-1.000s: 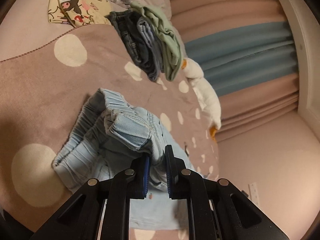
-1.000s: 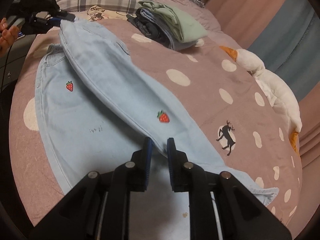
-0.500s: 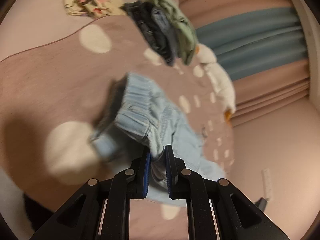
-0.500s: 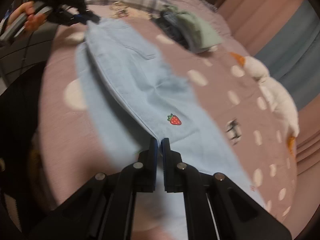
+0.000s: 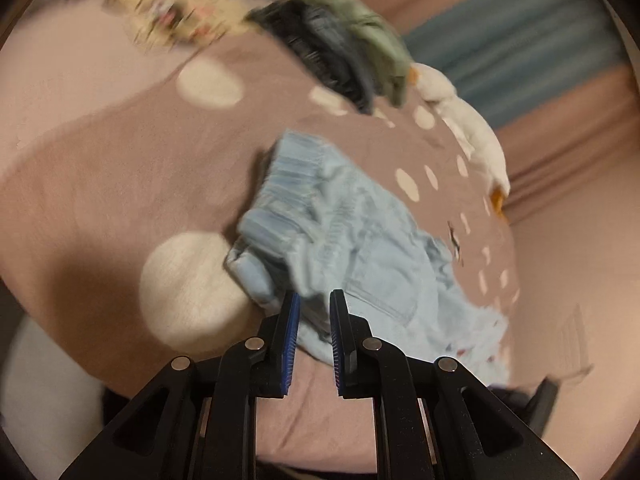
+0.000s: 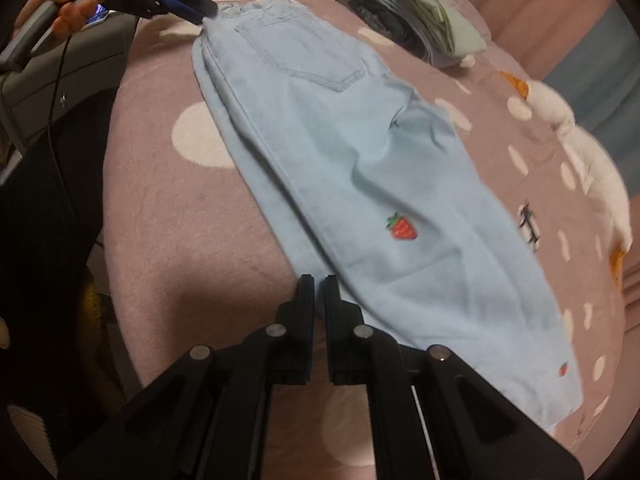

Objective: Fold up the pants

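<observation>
Light-blue denim pants [image 6: 360, 168] lie on our dotted mauve bedspread [image 6: 168, 216]; left claw [image 5: 312, 300] pinches their waistband, right claw [image 6: 319, 280] their edge

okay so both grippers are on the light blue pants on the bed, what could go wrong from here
1. The left gripper pinches only a corner of the waistband of the pants; a pull could slip it free and undo the lengthwise fold.
2. The right gripper is shut at the folded edge, but whether it caught every layer is unclear; a missed layer may trail behind.
3. The stack of folded clothes lies close beyond the waistband; swinging the pants that way could topple it.
</observation>
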{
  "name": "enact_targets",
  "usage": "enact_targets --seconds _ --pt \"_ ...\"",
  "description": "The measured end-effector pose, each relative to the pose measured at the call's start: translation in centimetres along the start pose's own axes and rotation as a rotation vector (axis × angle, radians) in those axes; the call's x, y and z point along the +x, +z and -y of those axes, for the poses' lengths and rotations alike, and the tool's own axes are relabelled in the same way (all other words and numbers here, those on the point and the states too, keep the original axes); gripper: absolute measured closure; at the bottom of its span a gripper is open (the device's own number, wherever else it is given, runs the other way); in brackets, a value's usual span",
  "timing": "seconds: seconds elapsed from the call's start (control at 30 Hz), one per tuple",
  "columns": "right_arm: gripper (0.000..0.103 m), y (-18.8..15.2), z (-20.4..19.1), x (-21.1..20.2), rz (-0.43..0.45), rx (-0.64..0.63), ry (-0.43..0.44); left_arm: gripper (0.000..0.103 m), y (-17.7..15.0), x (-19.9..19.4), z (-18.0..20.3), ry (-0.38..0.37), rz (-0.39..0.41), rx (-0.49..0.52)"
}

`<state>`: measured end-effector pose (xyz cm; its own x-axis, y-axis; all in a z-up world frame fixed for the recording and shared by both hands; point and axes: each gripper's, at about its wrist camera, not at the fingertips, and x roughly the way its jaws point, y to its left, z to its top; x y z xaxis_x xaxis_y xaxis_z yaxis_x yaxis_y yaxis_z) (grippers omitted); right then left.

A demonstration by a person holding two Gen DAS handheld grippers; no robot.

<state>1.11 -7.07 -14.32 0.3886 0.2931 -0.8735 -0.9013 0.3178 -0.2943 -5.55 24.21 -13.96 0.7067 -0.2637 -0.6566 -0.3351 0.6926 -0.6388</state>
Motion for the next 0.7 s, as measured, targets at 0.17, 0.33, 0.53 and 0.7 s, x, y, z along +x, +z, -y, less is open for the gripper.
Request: enact_targets --seconds 0.17,0.33,0.53,0.7 --pt "0.086 0.6 2.9 -3.2 0.153 0.195 0.051 0.075 -0.3 0.2 4.3 -0.023 0.000 0.175" --pt "0.081 0.0 5.2 1.5 0.042 0.372 0.016 0.071 -1.2 5.3 9.1 -0.090 -0.076 0.267" --pt "0.074 -2.7 7.4 -0.2 0.142 0.559 0.086 0.069 -3.4 11.7 10.0 0.016 -0.253 0.349" --pt "0.058 -11.9 15.1 -4.3 0.246 1.012 0.026 0.069 -2.6 11.4 8.3 -0.054 -0.271 0.275"
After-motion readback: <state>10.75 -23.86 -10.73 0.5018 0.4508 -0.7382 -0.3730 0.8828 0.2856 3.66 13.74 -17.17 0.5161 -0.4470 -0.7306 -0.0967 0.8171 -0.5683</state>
